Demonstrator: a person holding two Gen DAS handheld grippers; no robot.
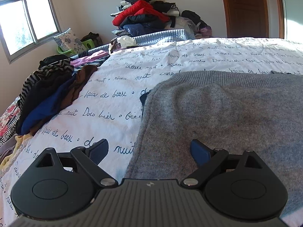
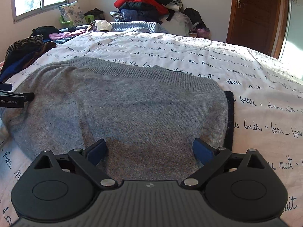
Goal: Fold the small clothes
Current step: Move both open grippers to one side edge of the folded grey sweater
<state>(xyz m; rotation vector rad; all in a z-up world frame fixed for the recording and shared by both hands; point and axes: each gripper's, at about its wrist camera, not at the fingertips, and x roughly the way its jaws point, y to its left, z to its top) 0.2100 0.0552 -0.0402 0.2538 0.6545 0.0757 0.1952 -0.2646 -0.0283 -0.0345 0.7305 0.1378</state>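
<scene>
Sweater [image 2: 123, 109] lies flat on your bed [image 2: 255, 87] for folding, so your left hand-held gripper [image 1: 149, 151] and right hand-held gripper [image 2: 150, 150] hover spread wide, empty

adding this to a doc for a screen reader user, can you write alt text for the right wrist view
The right claw, open and empty, hangs over a grey knitted garment spread on a white bedspread with blue handwriting print. The left claw pokes in at the left edge; a heap of clothes stands against the far wall.
</scene>
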